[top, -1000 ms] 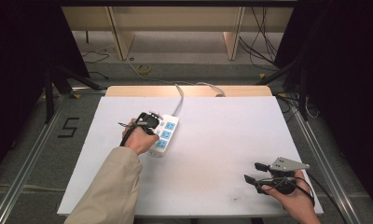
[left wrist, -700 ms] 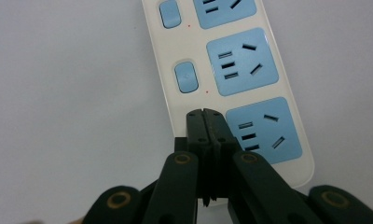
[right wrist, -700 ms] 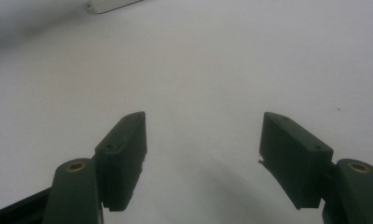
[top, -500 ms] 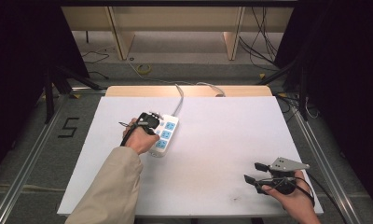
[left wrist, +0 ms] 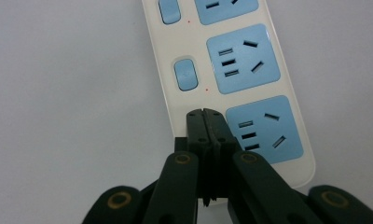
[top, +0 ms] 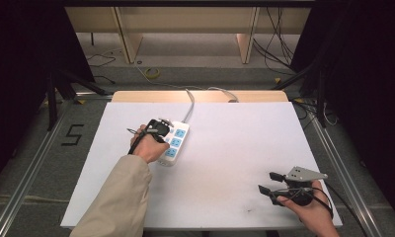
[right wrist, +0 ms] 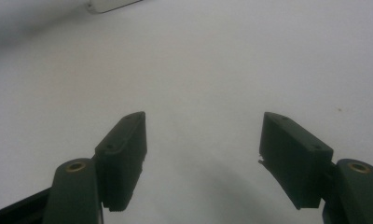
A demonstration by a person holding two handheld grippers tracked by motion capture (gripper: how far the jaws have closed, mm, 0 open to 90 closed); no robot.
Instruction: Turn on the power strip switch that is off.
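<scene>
Because the left gripper [left wrist: 203, 114] has its tips squeezed together, it can poke a switch on the power strip [left wrist: 231, 70] — the right gripper [top: 270, 182] waits, spread wide.

In the left gripper view the power strip [left wrist: 231, 70] runs off the top edge, so its farthest socket and switch are cut in half, and the closed jaws of the left gripper [left wrist: 204, 112] cover the switch beside the nearest socket. In the high view the person's left hand [top: 148, 145] hides the strip's near left side. In the right gripper view, a white corner [right wrist: 111, 4] at the top edge is too blurred to identify
</scene>
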